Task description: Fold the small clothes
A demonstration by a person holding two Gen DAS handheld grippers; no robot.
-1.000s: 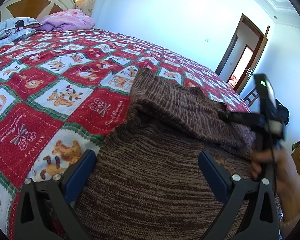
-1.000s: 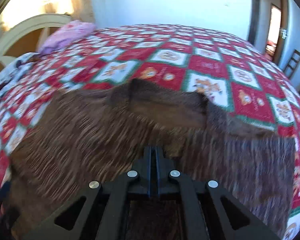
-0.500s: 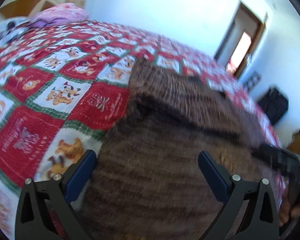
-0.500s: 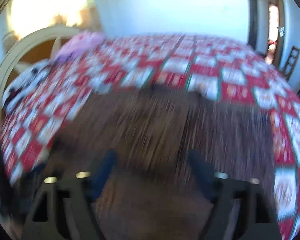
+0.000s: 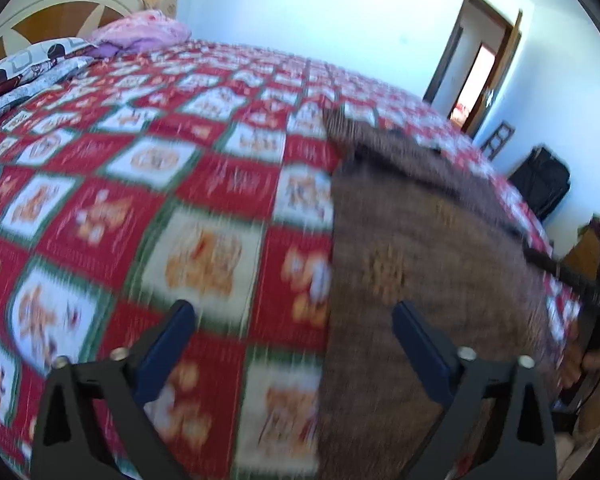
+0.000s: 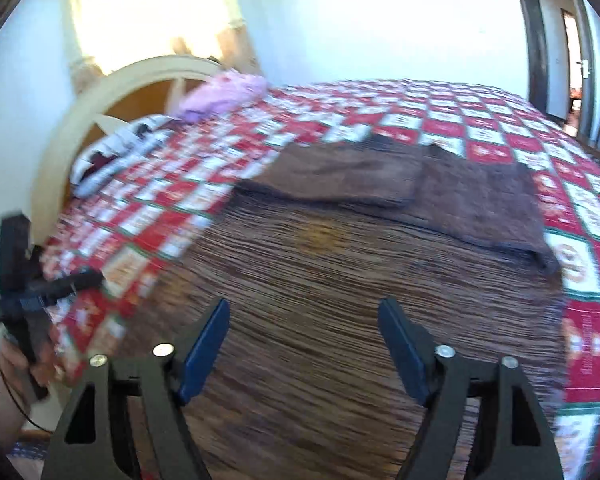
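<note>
Closing, left gripper [image 5: 292, 336]: jaws stood wide, narrowing, nothing between the pads; it hung over the bedspread [image 5: 204, 216] just beside the garment's left edge, probably lining up on that edge.
Closing, right gripper [image 6: 302, 342]: jaws apart, narrowing, empty; it hung above the garment's near half, likely ready for the next fold.
Garment [image 6: 340, 280]: brown ribbed knit sweater, flat on the bedspread, a sleeve laid across its far part; partly folded, by appearance.
Mark: small orange patch near the garment's middle.
Pillows [image 5: 140, 34]: well beyond the garment, at the headboard.
</note>
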